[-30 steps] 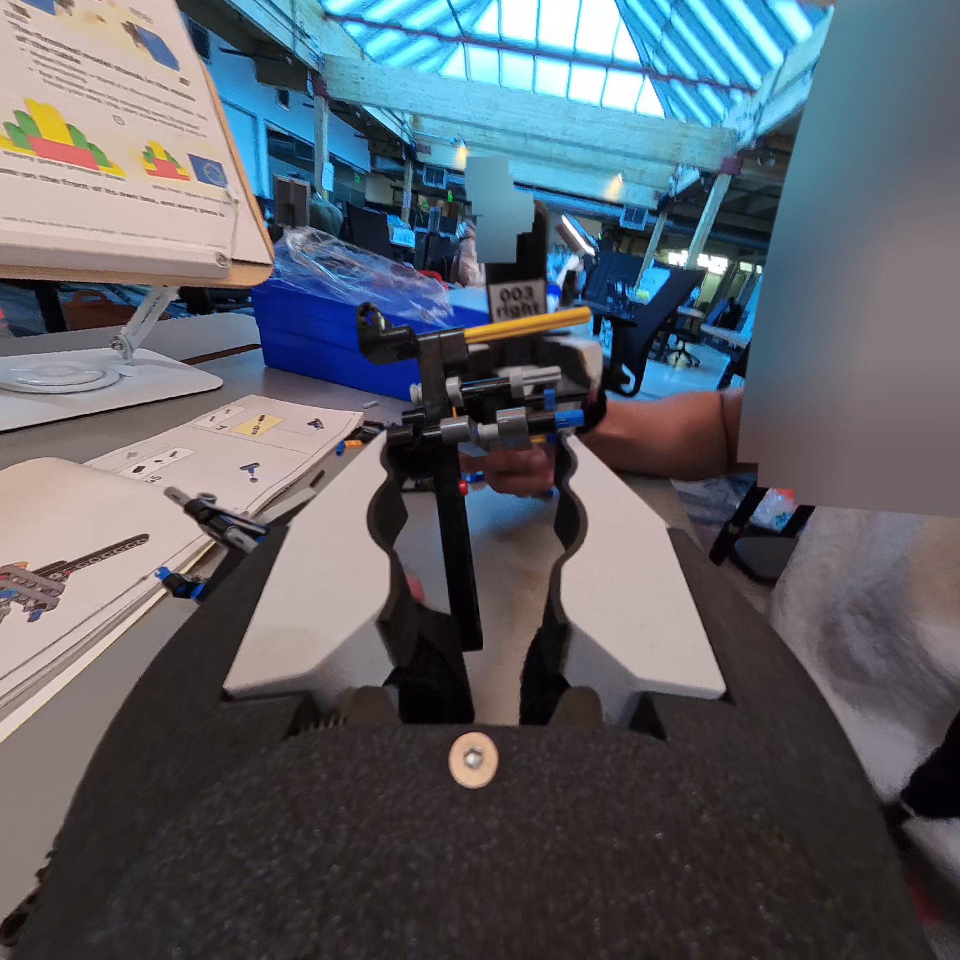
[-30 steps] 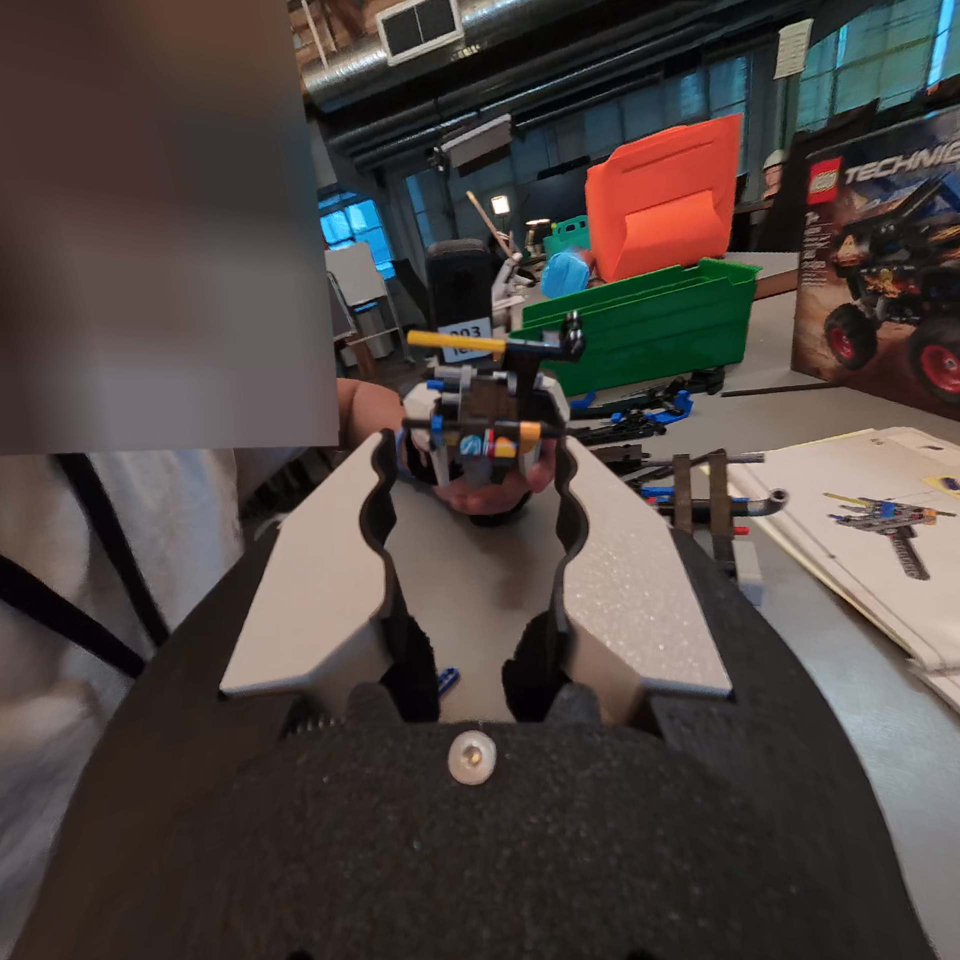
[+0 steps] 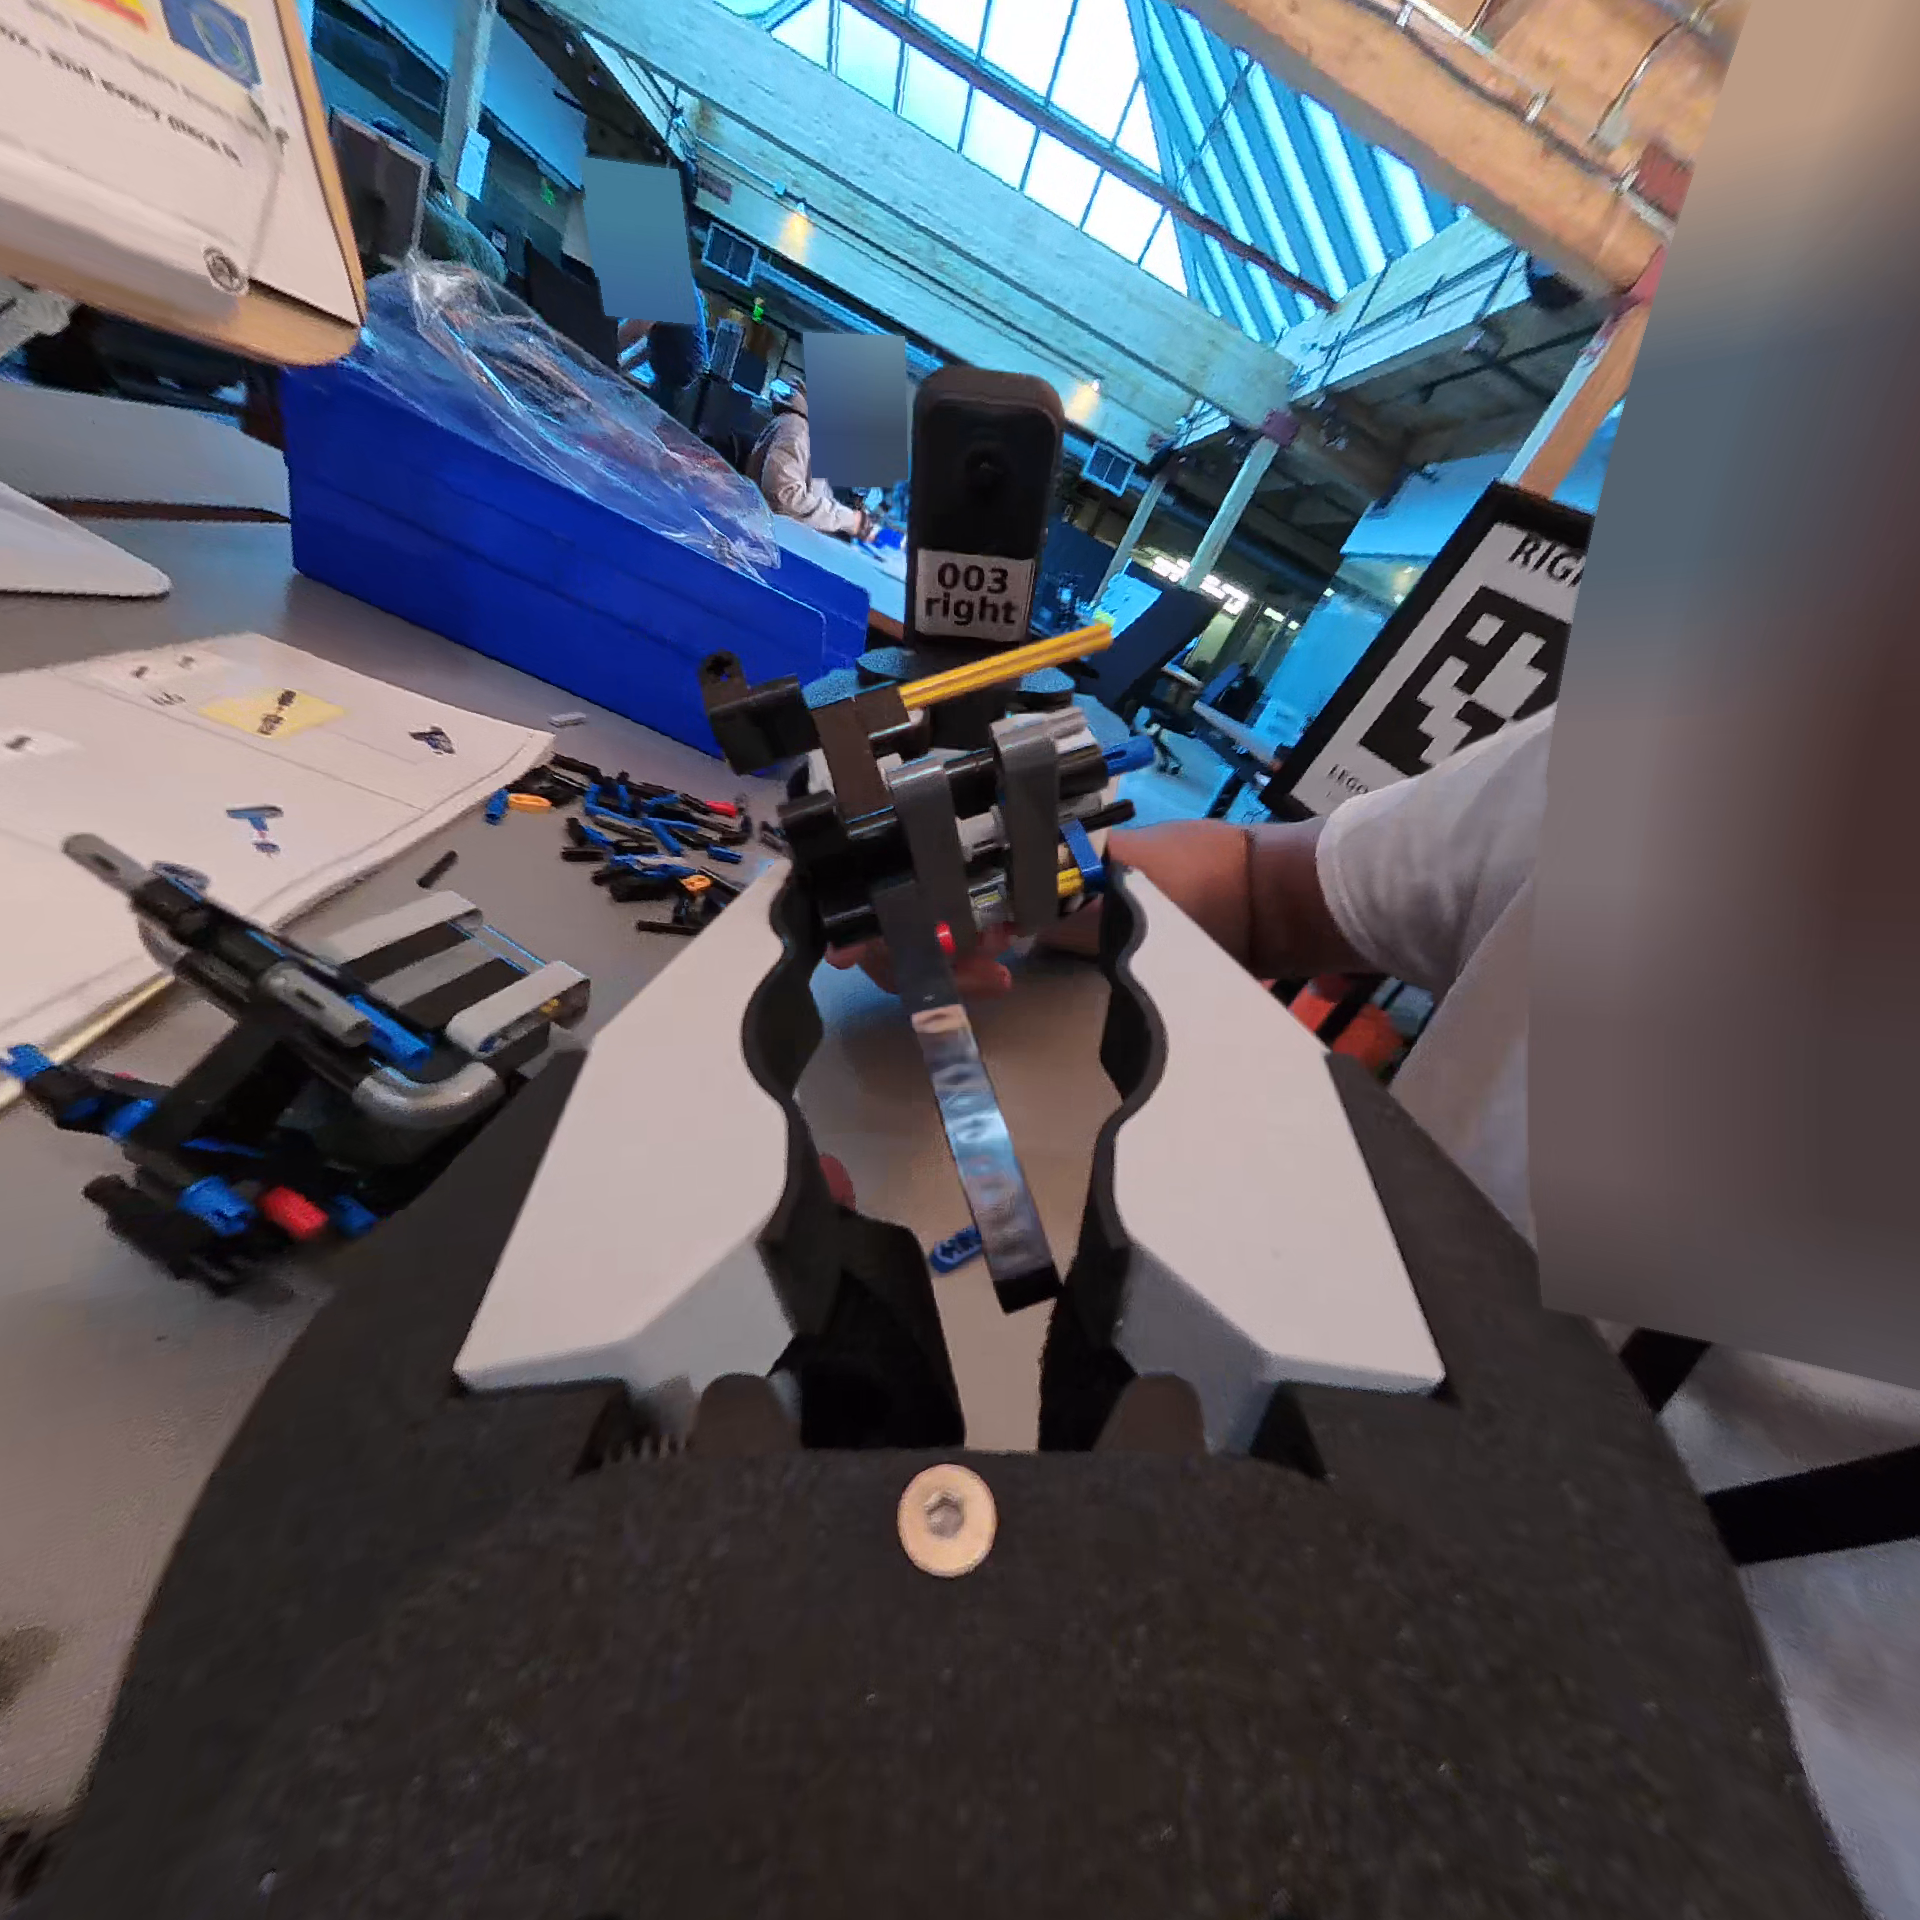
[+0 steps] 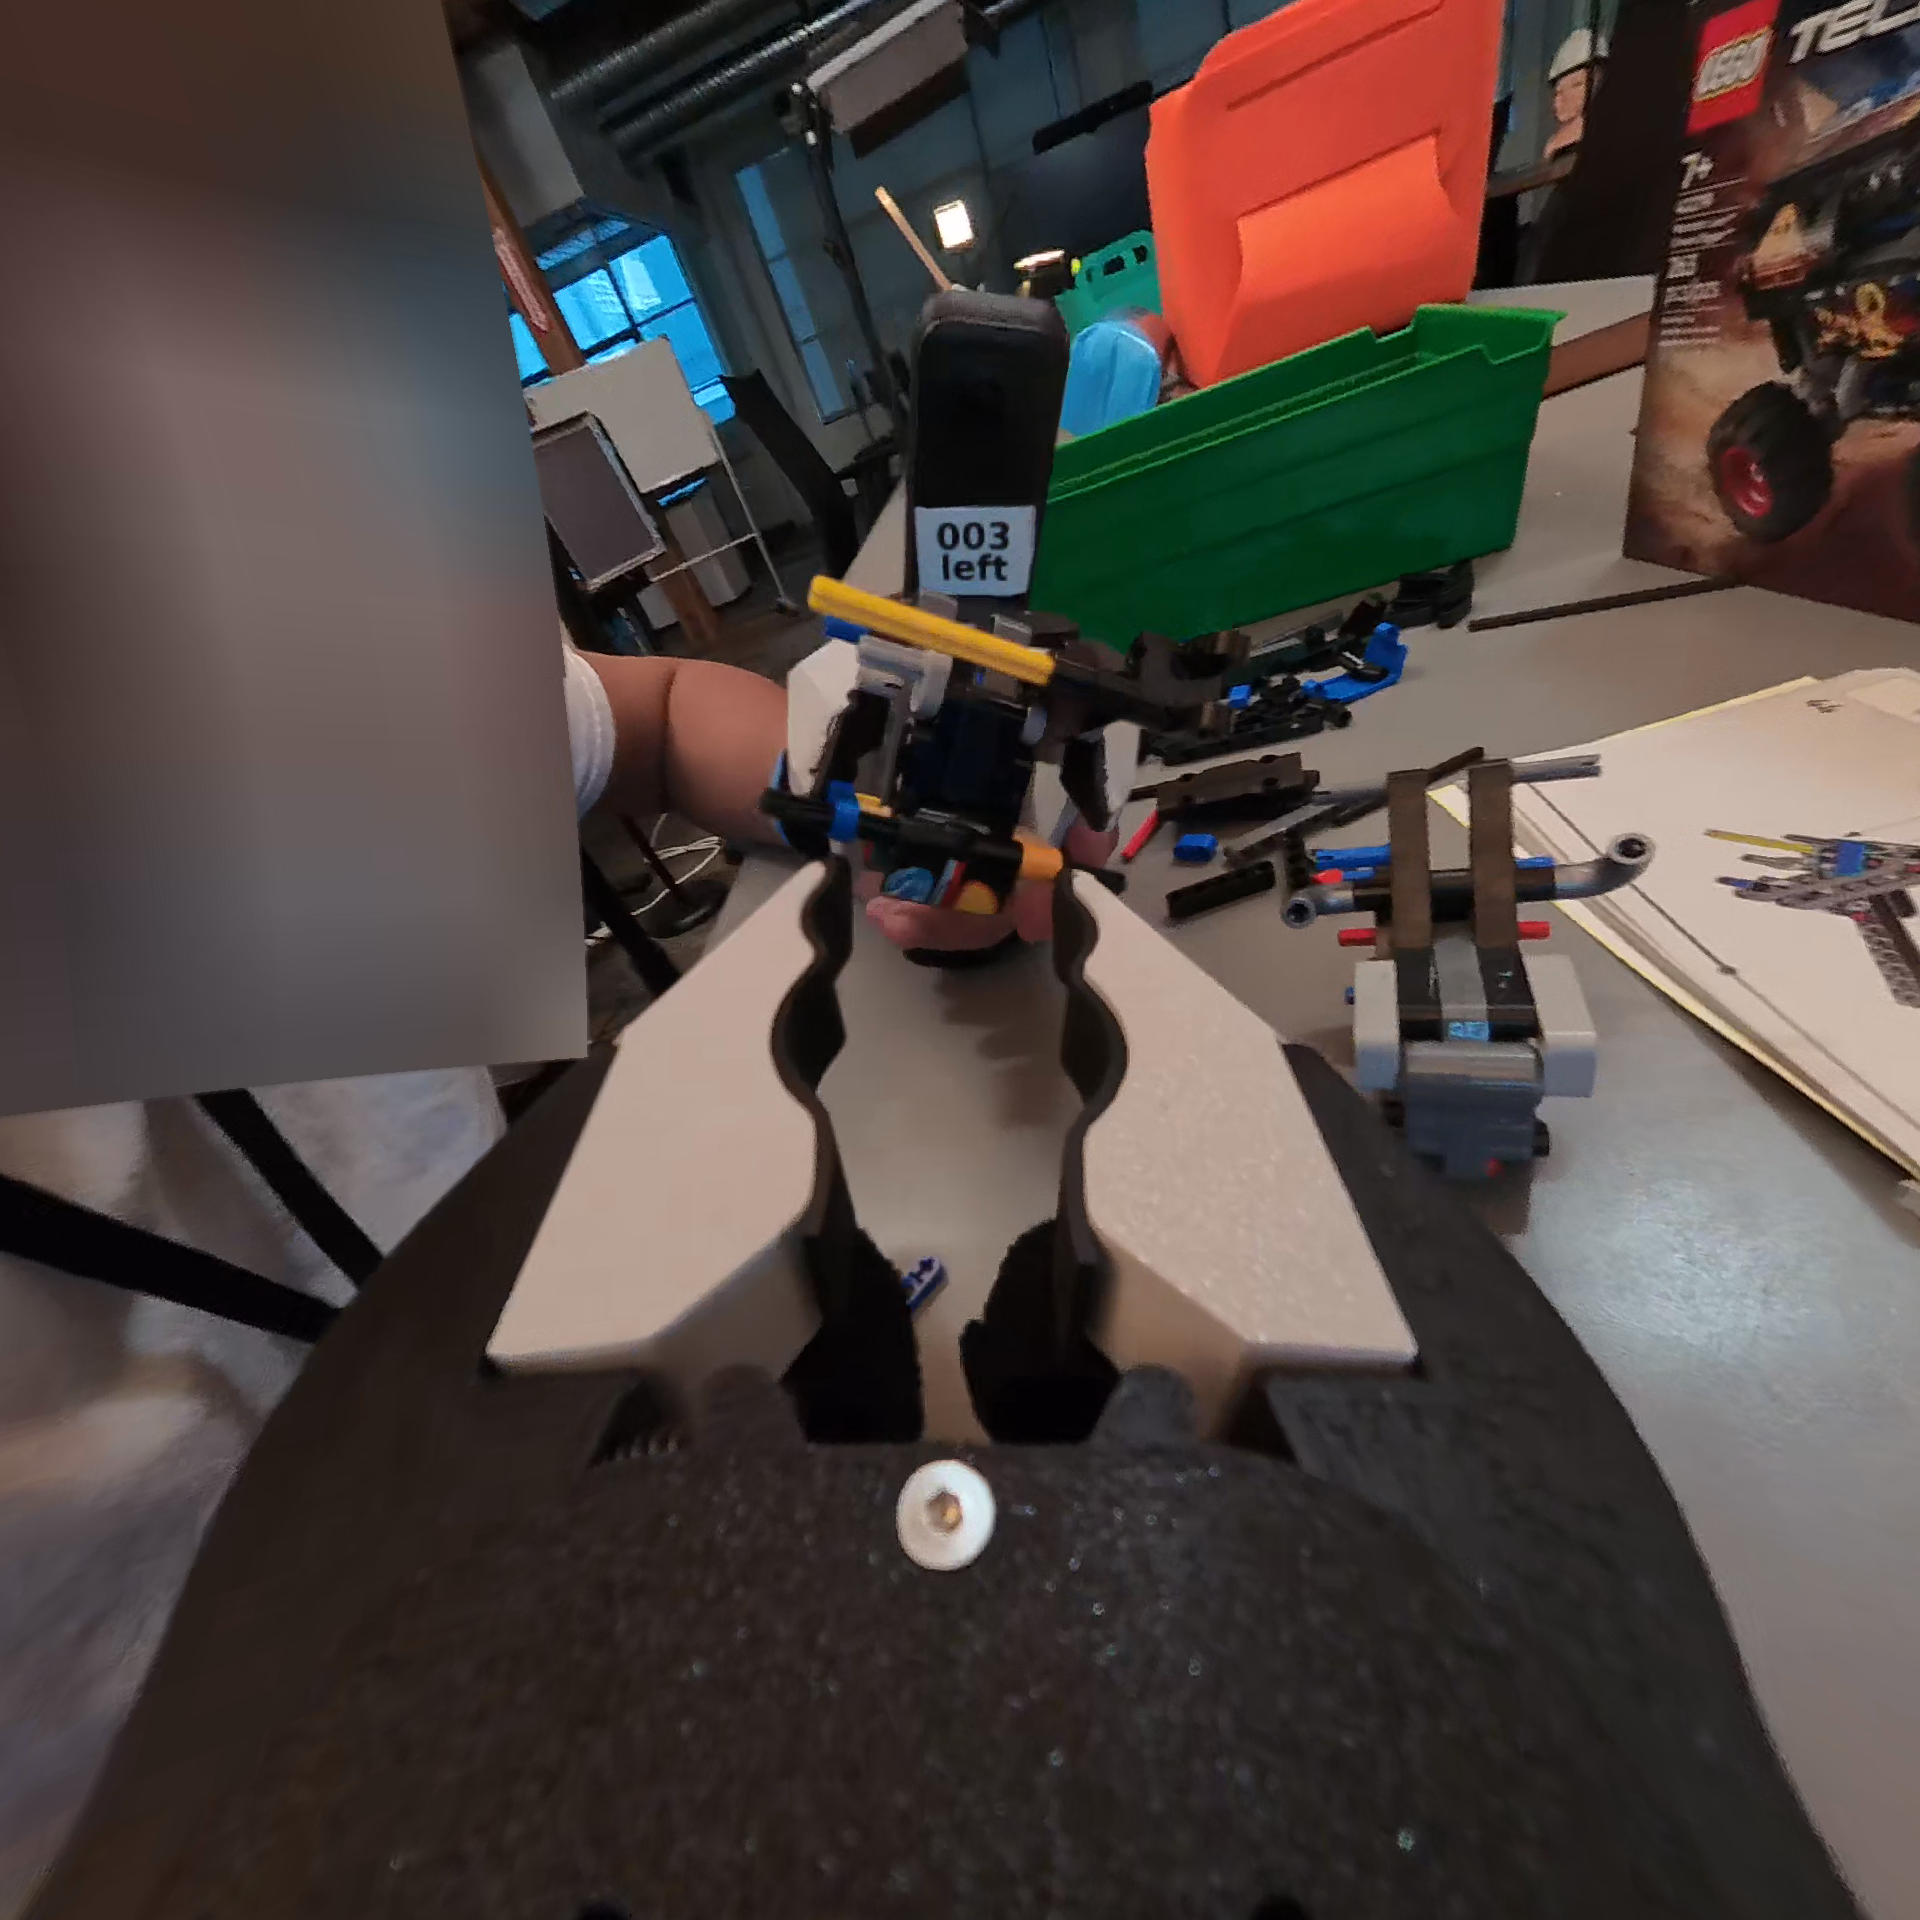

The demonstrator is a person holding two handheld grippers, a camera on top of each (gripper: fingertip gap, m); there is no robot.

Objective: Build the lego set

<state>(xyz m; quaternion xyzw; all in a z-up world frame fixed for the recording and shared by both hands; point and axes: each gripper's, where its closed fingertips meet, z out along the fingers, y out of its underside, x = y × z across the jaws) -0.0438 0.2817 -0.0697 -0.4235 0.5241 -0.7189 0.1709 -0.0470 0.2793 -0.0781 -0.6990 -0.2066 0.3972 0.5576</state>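
Observation:
A small lego assembly [image 3: 935, 831] of black, grey and blue parts with a yellow axle on top is held in the air between my two grippers, which face each other. My left gripper [image 3: 951, 894] is shut on it at the fingertips. A long black beam [image 3: 982, 1132] hangs from it and slants down between the left fingers. In the right wrist view the assembly [image 4: 945, 790] sits at the tips of my right gripper [image 4: 951, 878], which is shut on its lower end.
A second lego sub-assembly [image 3: 312, 1029] [image 4: 1455, 987] stands on the grey table. Around it are an instruction booklet [image 3: 208, 748] [image 4: 1714, 883], loose pieces [image 3: 644, 831] [image 4: 1268, 707], a blue bin [image 3: 540, 561], a green bin [image 4: 1299, 478] and the set's box [image 4: 1787, 312]. Left and right tips are no more than a few centimetres apart.
Both grippers have tilted with the assembly between them. The black beam now leans to the right instead of hanging straight. The second sub-assembly has come closer into both views.

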